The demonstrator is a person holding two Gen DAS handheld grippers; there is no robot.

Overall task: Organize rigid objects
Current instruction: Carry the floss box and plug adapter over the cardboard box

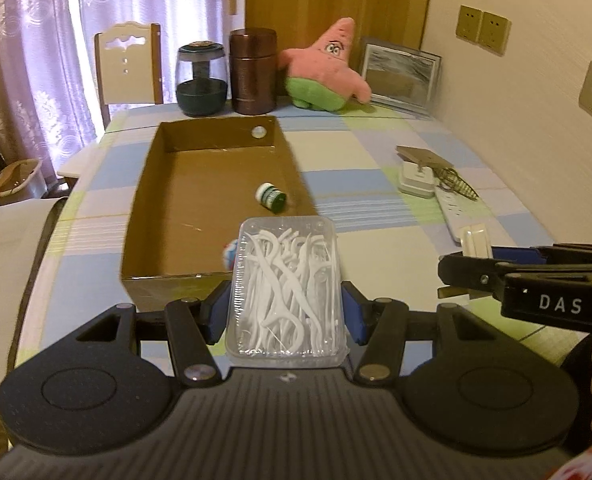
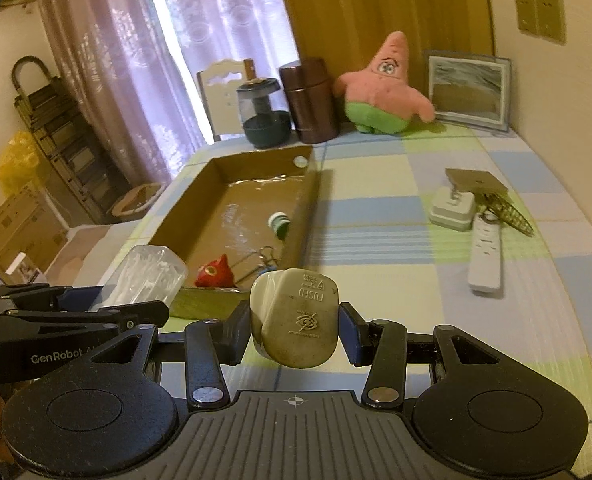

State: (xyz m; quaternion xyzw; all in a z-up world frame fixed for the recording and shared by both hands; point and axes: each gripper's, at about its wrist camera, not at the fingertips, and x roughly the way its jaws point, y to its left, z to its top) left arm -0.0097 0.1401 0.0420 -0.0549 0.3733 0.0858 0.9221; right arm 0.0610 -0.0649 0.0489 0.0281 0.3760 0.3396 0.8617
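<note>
Clear plastic box of floss picks (image 1: 284,292) sits pinched btwn the jaws of the left gripper (image 1: 286,312), blue pads pressed on both long sides, held above the near edge of the cardboard tray (image 1: 144,216). Right gripper (image 2: 296,332) has its jaws clamped on a cream fused plug (image 2: 296,320), label side facing up, also just short of the tray's near wall. Both grippers side by side, close to each other; each shows at the edge of the other's view.

Inside the tray: small green-and-white bottle (image 1: 271,197) lying on its side near the right wall, a red fish-shaped toy (image 2: 214,274) at the near end, w/ a metal clip (image 2: 266,258) just beside it. Round white sticker on the tray's far wall.

Tray rests on the checked cloth of the surface (image 1: 375,160). To its right, well apart: white power strip (image 2: 485,256), a white adapter block (image 2: 451,208) w/ a card piece on top, and a wire mesh cone (image 2: 513,212). Along the far edge: dark glass jar (image 1: 202,80), brown canister (image 1: 254,72), pink star plush (image 1: 327,68), framed picture (image 1: 401,74). Chair (image 1: 128,68) behind, curtains beyond.
</note>
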